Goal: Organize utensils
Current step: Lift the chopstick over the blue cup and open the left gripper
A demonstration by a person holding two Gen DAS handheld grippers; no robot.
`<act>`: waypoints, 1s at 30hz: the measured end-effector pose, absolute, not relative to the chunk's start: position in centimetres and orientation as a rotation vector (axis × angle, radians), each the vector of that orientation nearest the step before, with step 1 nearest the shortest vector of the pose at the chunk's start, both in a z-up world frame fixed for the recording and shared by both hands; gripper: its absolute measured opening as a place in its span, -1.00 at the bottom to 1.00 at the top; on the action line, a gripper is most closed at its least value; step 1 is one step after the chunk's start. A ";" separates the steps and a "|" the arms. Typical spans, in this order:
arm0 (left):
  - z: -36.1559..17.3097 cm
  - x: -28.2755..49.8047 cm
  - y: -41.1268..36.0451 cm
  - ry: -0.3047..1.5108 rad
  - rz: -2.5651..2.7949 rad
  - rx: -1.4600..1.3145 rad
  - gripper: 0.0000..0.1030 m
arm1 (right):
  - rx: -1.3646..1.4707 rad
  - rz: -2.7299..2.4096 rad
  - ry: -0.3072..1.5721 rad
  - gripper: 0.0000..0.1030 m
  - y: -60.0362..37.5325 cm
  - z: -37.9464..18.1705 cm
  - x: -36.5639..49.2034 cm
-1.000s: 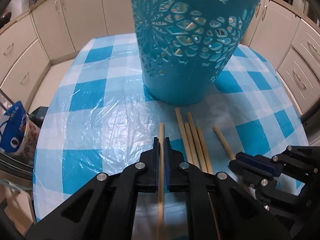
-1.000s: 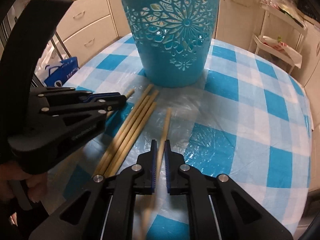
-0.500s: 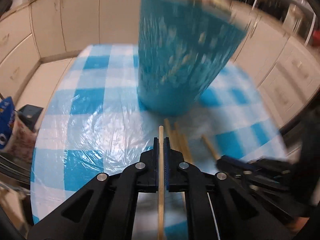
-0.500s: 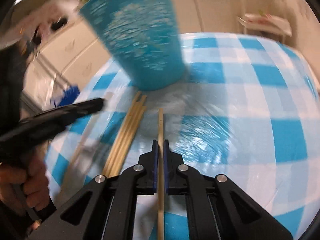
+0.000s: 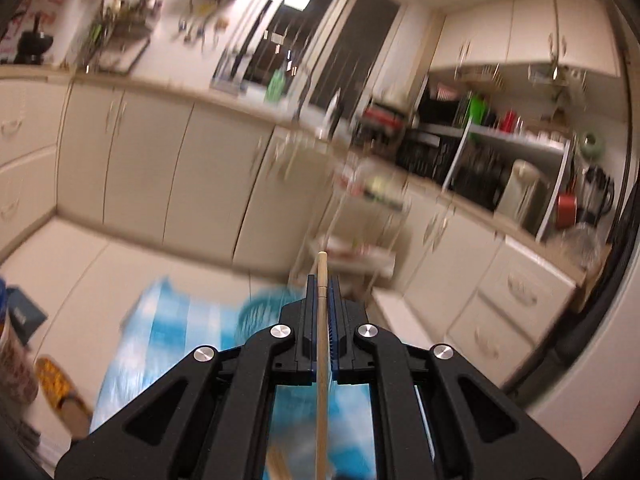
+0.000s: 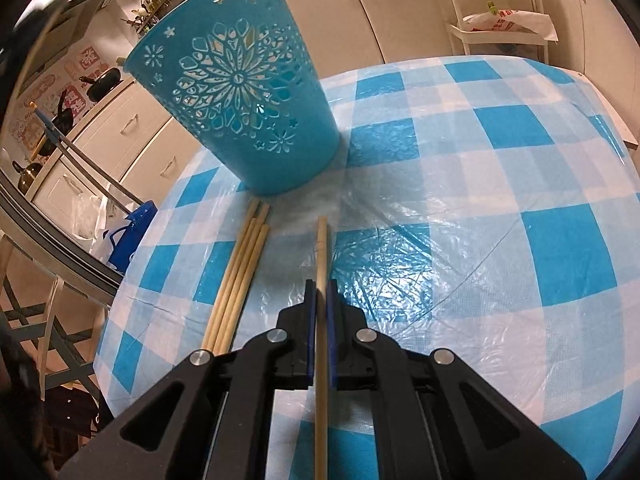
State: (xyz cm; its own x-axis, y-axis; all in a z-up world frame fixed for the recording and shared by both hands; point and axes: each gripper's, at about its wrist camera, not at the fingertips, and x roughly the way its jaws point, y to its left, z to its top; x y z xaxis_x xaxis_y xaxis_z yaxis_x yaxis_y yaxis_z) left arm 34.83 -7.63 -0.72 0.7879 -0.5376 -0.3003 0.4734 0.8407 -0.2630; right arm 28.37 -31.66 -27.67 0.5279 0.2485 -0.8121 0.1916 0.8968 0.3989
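Note:
My left gripper (image 5: 320, 286) is shut on a wooden chopstick (image 5: 321, 344) and is raised high, tilted up toward the kitchen; the view is blurred. The blue cut-out basket (image 5: 256, 312) shows only as a blur below its fingertips. My right gripper (image 6: 319, 292) is shut on another chopstick (image 6: 321, 248) and holds it a little above the checked tablecloth (image 6: 480, 208). The basket (image 6: 240, 92) stands upright ahead and to the left in the right wrist view. Several chopsticks (image 6: 240, 272) lie side by side on the cloth left of my right gripper.
Cream kitchen cabinets (image 5: 160, 168) and a cluttered counter (image 5: 480, 168) ring the room. A white rack with a bag (image 6: 504, 28) stands behind the table. A blue bag (image 6: 128, 236) and a folding frame (image 6: 48, 320) sit off the table's left edge.
My left gripper has lifted its chopstick off the table and swung up high. My right gripper has closed on its chopstick and raised it slightly.

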 end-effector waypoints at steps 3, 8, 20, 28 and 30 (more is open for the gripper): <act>1.0 36.5 -8.7 0.294 -0.534 -0.205 -0.92 | 0.482 0.037 1.024 -0.88 -31.7 -27.9 28.6; 2.9 39.2 -9.7 0.187 -0.472 -0.255 -0.92 | 0.487 0.041 1.022 -0.88 -31.8 -27.9 28.6; -1.0 43.6 -11.7 0.173 -0.377 -0.255 -0.92 | 0.519 0.053 1.022 -0.88 -32.3 -28.1 28.7; -1.8 43.0 -12.6 0.176 -0.364 -0.189 -0.91 | 0.532 0.056 1.022 -0.88 -32.4 -28.1 28.7; -1.8 42.9 -12.8 0.185 -0.358 -0.174 -0.91 | 0.533 0.056 1.022 -0.88 -32.4 -28.1 28.7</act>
